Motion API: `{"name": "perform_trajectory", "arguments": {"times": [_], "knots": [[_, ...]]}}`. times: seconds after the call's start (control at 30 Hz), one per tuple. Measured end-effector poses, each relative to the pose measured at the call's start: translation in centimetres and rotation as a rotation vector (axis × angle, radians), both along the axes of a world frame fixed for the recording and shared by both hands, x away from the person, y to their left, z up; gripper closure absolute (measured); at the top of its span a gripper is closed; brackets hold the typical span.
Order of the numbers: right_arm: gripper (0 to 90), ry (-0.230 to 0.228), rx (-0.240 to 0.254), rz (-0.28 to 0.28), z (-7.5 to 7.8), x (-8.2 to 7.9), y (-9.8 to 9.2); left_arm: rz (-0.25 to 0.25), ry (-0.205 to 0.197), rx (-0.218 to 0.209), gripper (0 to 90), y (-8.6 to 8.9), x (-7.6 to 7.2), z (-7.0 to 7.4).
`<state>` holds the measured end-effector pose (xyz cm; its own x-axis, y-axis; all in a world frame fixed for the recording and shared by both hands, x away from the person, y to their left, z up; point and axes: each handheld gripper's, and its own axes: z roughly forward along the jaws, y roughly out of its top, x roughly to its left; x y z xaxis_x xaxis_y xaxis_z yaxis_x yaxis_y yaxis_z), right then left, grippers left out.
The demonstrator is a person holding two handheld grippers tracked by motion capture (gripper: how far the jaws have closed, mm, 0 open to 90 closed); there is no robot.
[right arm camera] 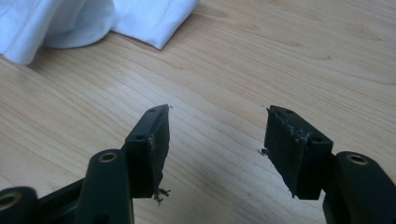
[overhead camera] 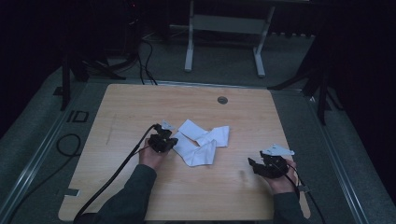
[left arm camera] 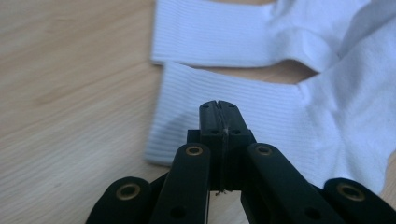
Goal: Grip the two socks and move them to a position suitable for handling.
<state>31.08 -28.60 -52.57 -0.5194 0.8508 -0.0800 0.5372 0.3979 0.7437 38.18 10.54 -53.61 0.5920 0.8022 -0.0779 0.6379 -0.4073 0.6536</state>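
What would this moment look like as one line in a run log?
left tongs: shut, nothing between, over cuff of white sock | right tongs: open, empty, above bare table | second sock: untouched

The left gripper (overhead camera: 169,140) has its jaws pressed together, nothing between them. The right gripper (overhead camera: 253,164), well apart, holds its jaws spread wide, pointing leftward.
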Motion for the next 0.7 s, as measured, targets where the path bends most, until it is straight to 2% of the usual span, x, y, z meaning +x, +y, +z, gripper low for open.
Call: {"name": "perform_trajectory", "arguments": {"times": [0.1,0.2,0.4,0.6,0.7], "knots": [[39.4,0.006,-0.008,0.006,-0.1,0.0,0.2,-0.011,0.006,-0.002,90.0,-0.8,-0.1,-0.6],[39.4,0.006,-0.009,0.007,-0.1,0.0,0.2,-0.013,0.013,0.036,90.0,-0.9,-0.2,-1.1],[39.4,0.006,-0.012,0.01,0.0,0.0,0.3,-0.022,0.002,0.071,90.0,-1.0,-0.7,-1.1],[39.4,0.007,-0.015,0.014,0.1,0.0,0.3,-0.004,0.026,0.027,90.0,0.1,-1.6,-1.3],[39.4,0.004,-0.021,0.019,0.3,0.0,0.5,0.0,0.03,0.024,90.0,0.7,-2.1,-1.3]]}}
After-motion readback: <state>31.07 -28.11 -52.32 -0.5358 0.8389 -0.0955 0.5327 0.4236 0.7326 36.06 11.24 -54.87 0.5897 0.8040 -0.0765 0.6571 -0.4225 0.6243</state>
